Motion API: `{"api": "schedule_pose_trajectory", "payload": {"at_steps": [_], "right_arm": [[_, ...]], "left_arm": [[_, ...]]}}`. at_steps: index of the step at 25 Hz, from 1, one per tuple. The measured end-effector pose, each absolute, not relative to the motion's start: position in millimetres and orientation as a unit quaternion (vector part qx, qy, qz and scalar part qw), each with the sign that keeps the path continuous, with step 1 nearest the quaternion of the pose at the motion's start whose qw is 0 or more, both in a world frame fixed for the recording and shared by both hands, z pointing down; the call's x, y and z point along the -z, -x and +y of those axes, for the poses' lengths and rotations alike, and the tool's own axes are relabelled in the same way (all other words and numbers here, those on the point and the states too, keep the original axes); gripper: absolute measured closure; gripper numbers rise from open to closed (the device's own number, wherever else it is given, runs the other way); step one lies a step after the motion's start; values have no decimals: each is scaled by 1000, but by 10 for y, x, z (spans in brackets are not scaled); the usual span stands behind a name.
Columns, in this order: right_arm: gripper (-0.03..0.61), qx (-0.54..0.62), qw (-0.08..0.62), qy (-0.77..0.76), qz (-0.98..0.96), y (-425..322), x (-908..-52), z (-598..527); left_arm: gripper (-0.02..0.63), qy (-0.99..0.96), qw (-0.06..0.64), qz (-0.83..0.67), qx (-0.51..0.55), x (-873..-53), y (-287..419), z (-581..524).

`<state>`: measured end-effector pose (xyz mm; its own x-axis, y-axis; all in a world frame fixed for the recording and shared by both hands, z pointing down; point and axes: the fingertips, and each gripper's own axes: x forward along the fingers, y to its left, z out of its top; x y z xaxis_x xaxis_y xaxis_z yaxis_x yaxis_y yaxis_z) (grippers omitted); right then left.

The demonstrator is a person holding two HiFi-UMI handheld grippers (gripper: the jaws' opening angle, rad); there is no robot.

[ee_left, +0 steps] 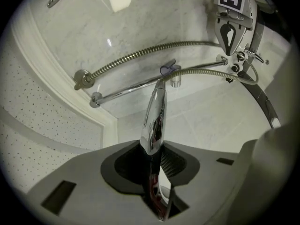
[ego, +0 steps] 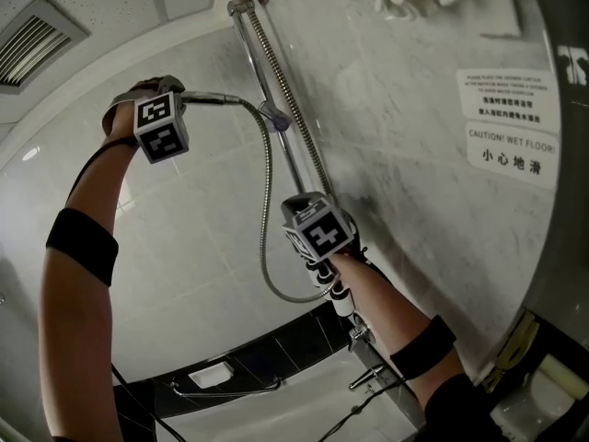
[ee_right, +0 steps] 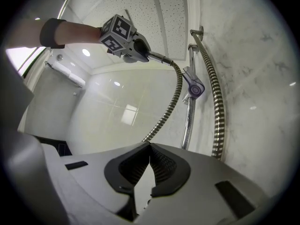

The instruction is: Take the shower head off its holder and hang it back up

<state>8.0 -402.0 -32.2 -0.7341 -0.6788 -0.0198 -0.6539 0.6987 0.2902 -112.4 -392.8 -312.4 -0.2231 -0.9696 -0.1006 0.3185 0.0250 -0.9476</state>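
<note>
One shower head point(ee_left: 155, 112) is clamped in the left claw point(ee_left: 156, 149), off its holder point(ee_left: 168, 71); right claw point(ee_right: 149, 149) clenched empty.

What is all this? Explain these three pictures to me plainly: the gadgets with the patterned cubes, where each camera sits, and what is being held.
A person in a shower holds a two-jaw gripper in each hand; the patterned cubes are parts of them. The head view comes from a camera on the person's head, facing the marble wall. The other two cameras ride on the grippers and look along their jaws. The left gripper is clamped on the shower head's chrome handle, held away from the wall, its metal hose trailing. The holder on the rail is empty. The right gripper is shut on nothing, near the rail.
</note>
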Motion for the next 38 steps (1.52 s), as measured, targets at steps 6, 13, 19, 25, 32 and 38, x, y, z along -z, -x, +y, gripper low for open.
{"api": "schedule_pose_trajectory", "payload": {"at_steps": [6, 13, 19, 25, 32, 38], "right_arm": [[554, 138, 48, -369, -918, -170, 323, -4118], [554, 138, 35, -376, -915, -265, 476, -4131], [554, 143, 30, -375, -916, -318, 514, -4099], [554, 141, 28, -375, -916, -359, 480, -4105], [554, 132, 29, -374, -917, -387, 367, -4116], [554, 126, 27, -372, -919, -364, 339, -4086]], "left_arm": [[506, 325, 538, 471, 618, 3161, 953, -4020], [506, 296, 556, 439, 640, 3088, 721, -4161], [506, 275, 564, 421, 655, 2985, 633, -4299], [508, 232, 582, 405, 666, 3051, 578, -4378], [508, 189, 603, 399, 664, 3095, 433, -4346], [506, 177, 613, 411, 652, 3101, 297, -4288]]}}
